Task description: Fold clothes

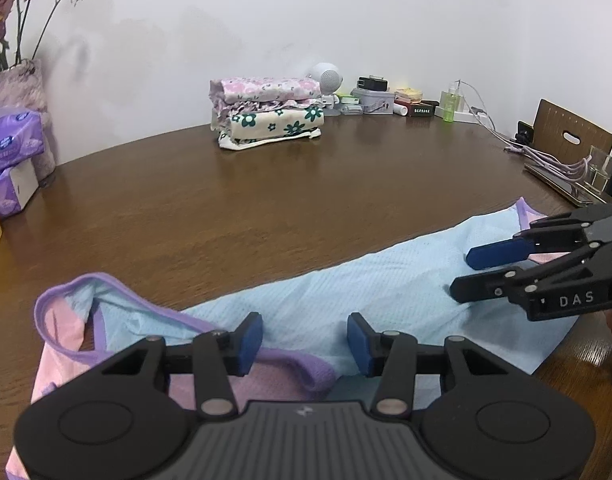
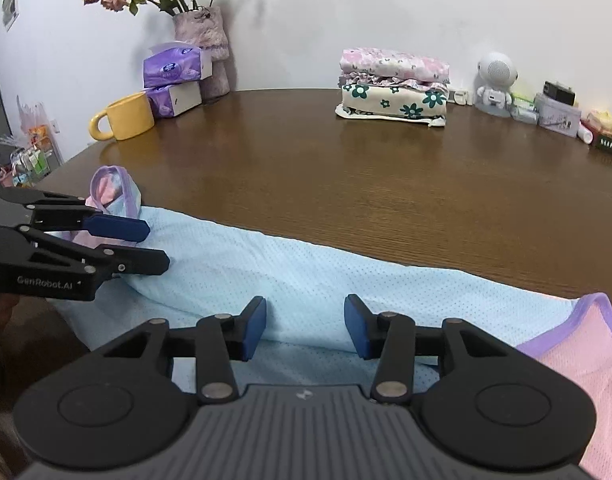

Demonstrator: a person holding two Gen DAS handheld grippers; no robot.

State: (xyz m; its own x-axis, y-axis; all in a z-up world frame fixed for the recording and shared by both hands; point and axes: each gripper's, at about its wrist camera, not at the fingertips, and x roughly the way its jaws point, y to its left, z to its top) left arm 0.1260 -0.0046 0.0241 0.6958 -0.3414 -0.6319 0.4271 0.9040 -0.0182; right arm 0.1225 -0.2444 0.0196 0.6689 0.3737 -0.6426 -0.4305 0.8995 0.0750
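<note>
A light blue garment (image 1: pixel 345 292) with pink panels and purple trim lies stretched across the near edge of the brown table (image 1: pixel 266 184), filling the lower part of both frames. The left gripper (image 1: pixel 304 342) hovers over its trimmed end at lower centre, jaws wide, holding nothing. The right gripper (image 2: pixel 304 328) sits over the blue mesh, also spread wide and empty. A stack of folded clothes (image 1: pixel 268 112) rests at upper centre, near the wall, well apart from the garment
</note>
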